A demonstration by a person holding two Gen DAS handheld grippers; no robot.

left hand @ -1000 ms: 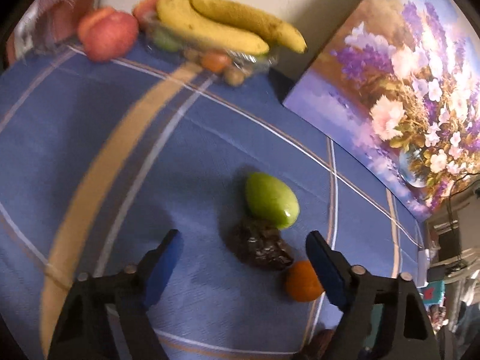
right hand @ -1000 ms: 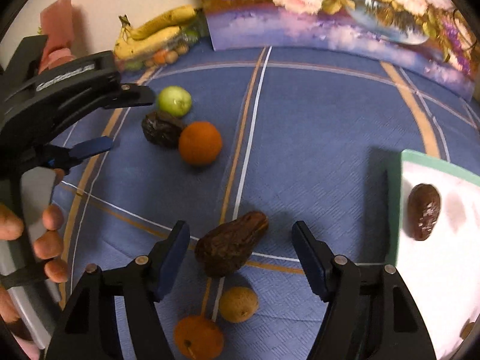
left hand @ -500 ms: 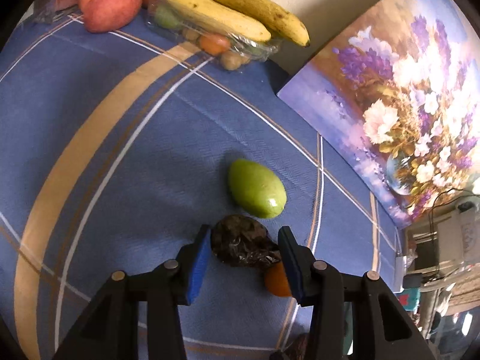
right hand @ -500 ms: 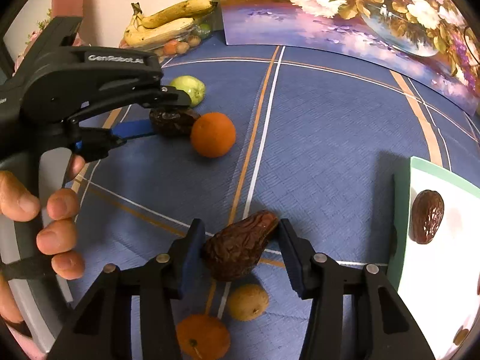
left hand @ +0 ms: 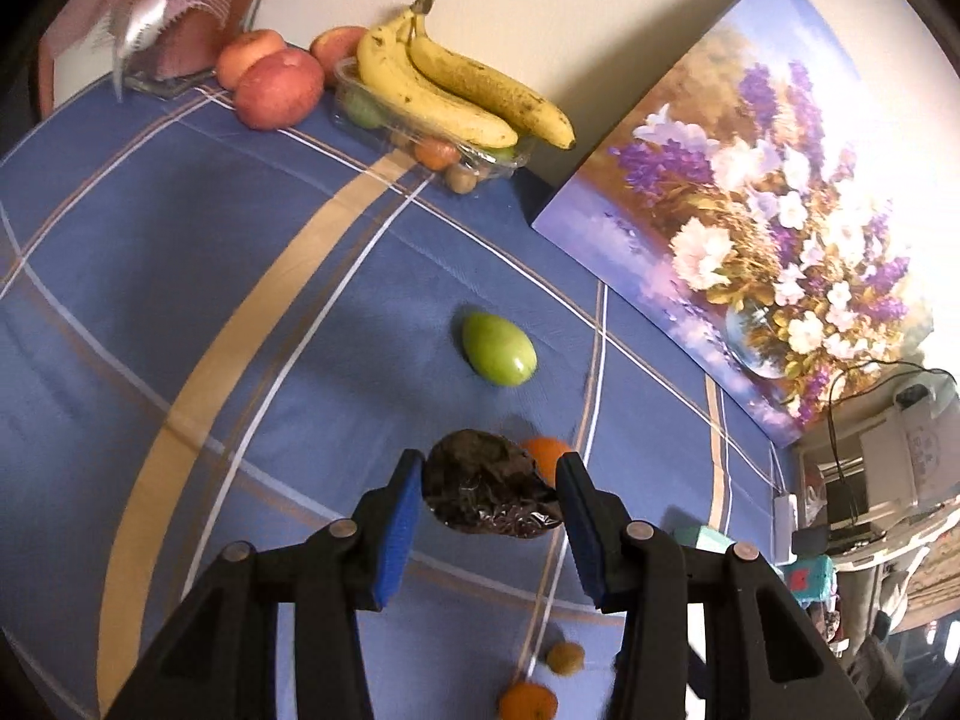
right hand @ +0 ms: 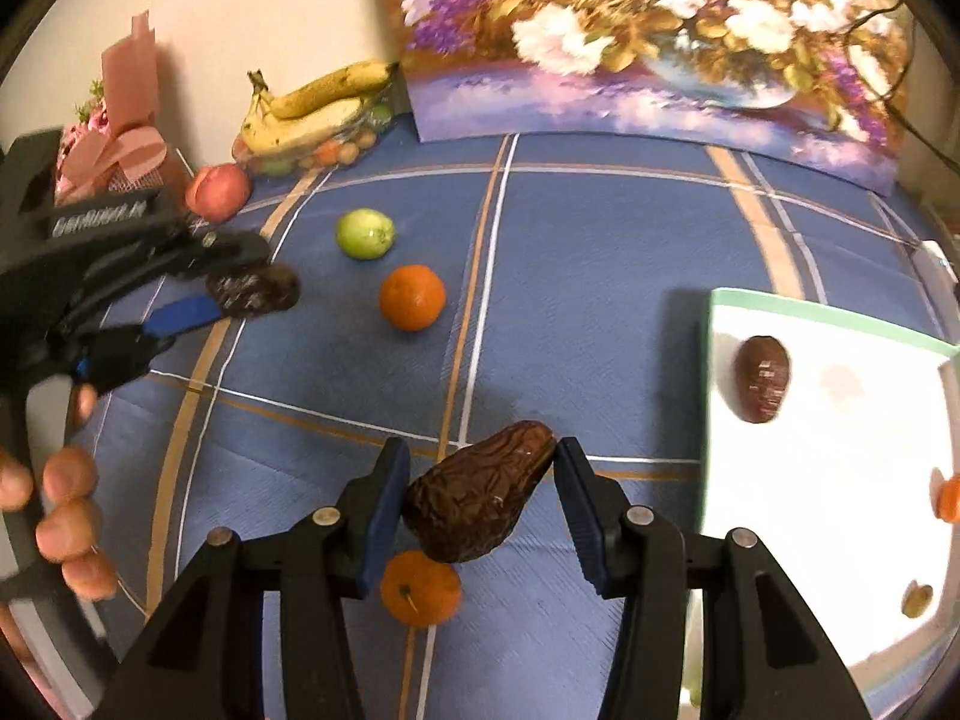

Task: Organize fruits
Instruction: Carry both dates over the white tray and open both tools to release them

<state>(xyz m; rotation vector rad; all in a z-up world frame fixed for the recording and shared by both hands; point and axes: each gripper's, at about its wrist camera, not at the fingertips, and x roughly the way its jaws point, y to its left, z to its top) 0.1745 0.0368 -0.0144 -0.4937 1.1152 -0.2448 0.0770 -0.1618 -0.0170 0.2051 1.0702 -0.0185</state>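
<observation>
Through my left wrist camera, my left gripper (left hand: 489, 495) was clamped on a dark wrinkled date (left hand: 487, 492), both blue pads pressed against its sides, and the date hung clear above the blue plaid tablecloth (left hand: 150, 312). My jaws had just been closing on it. Just beyond it lay an orange (left hand: 547, 457), partly hidden behind the date, and farther off a green fruit (left hand: 499, 348). At the far edge, against the wall, a bunch of bananas (left hand: 456, 90) rested on a clear plastic tray (left hand: 480, 163) of small fruits, with red apples (left hand: 277, 87) to its left. A flower painting (left hand: 780, 210) leaned at the far right. Near me lay a second orange (left hand: 528, 702) and a small brown fruit (left hand: 565, 657).

Through my right wrist camera, my right gripper (right hand: 480, 501) was clamped on a brown shrivelled date (right hand: 477, 501), which sat tilted between the pads, lifted off the cloth; these jaws had just been closing too. A stemmed orange (right hand: 420, 588) lay below it. At the right sat a white board with a green rim (right hand: 828, 312), bearing another date (right hand: 762, 378). At the left, my left hand (right hand: 57, 516) held its gripper with its own date off the cloth.
</observation>
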